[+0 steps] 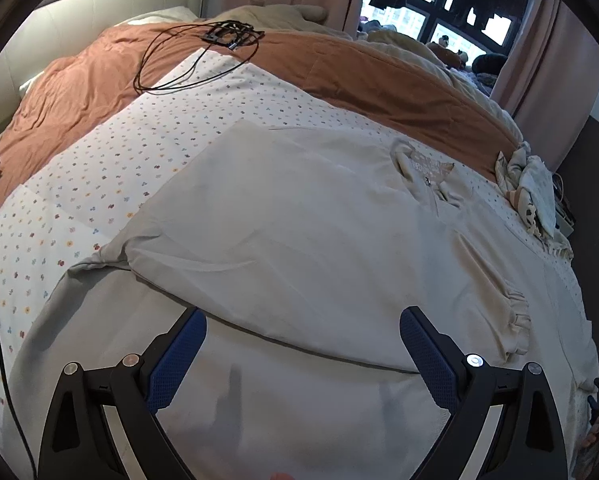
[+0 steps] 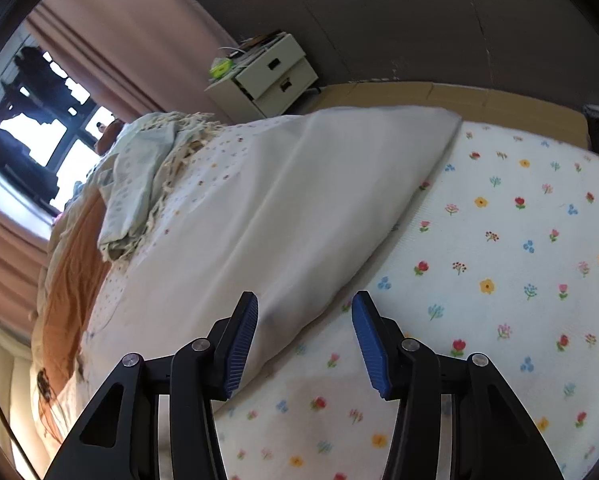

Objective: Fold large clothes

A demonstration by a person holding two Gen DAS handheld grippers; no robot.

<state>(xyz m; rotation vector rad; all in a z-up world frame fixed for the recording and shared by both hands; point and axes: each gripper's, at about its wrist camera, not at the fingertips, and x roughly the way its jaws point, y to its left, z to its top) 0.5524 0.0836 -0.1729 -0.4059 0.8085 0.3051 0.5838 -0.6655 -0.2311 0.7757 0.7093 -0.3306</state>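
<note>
Jaws of the left gripper (image 1: 302,332) stand spread wide, blue pads apart, hovering over a pale grey garment (image 1: 299,220) with nothing pinched between them. Beneath them a dark-edged hem crosses the cloth. The garment lies flat over a flowered sheet (image 1: 99,168), its collar with a small zip (image 1: 427,172) toward the far right, a gathered cuff (image 1: 515,312) at the right. Beyond lie a rust-orange duvet (image 1: 79,92), a coil of black cable (image 1: 203,56) and a crumpled bundle of cloth (image 1: 531,188).

Jaws of the right gripper (image 2: 305,334) are partly spread, the garment's folded edge (image 2: 291,240) reaching between them, pads not pressing it. A white nightstand (image 2: 267,76) stands past the bed, by pink curtains (image 2: 111,40).
</note>
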